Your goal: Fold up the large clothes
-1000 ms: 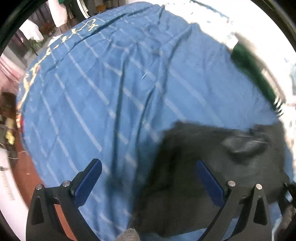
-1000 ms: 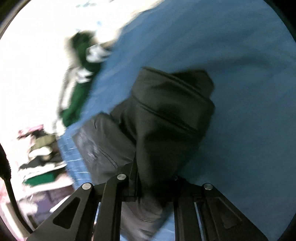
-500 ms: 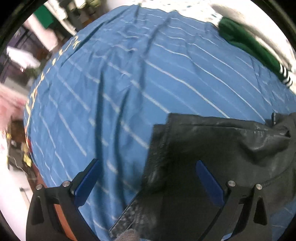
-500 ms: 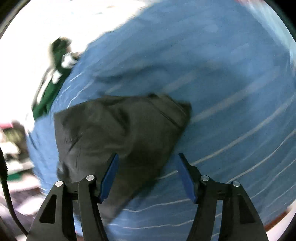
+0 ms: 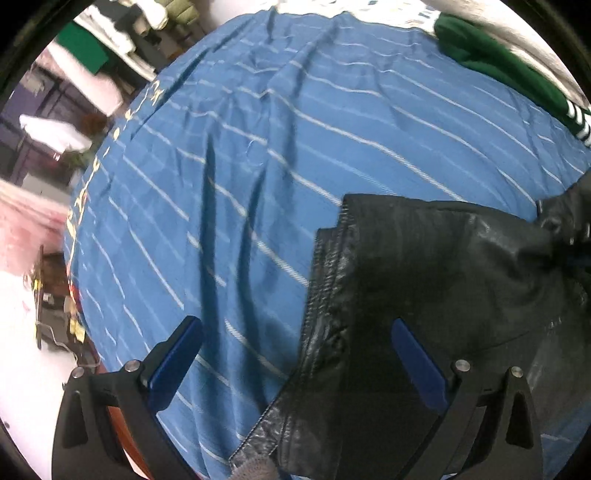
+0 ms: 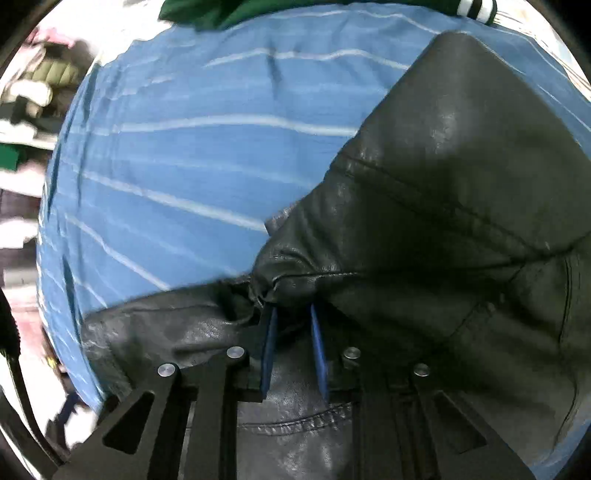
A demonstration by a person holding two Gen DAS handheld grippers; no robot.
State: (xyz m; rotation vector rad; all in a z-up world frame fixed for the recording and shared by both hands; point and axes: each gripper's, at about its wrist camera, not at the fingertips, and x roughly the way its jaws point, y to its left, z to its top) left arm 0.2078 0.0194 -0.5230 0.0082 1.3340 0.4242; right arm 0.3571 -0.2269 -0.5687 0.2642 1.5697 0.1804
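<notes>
A black leather jacket (image 5: pixel 424 266) lies on a blue bed sheet with thin white stripes (image 5: pixel 258 155). My left gripper (image 5: pixel 295 332) hovers open over the jacket's zipper edge (image 5: pixel 325 280), one blue pad above the sheet and the other above the leather. In the right wrist view the jacket (image 6: pixel 461 166) fills the right half of the picture. My right gripper (image 6: pixel 291 314) points down with its jaws closing, and a puckered fold of the leather (image 6: pixel 280 284) is bunched between its fingertips.
A dark green garment with white cuff stripes (image 5: pixel 498 62) lies at the sheet's far edge and shows again as green cloth (image 6: pixel 207 11). Shelves with stacked clothes (image 5: pixel 110 48) stand beyond the bed, and floor clutter (image 5: pixel 48 306) sits past its left edge.
The right gripper let go of the hanging jacket, opened wide, swung across and narrowed on a fold of it. The left gripper stayed open and shifted slightly over the jacket's edge.
</notes>
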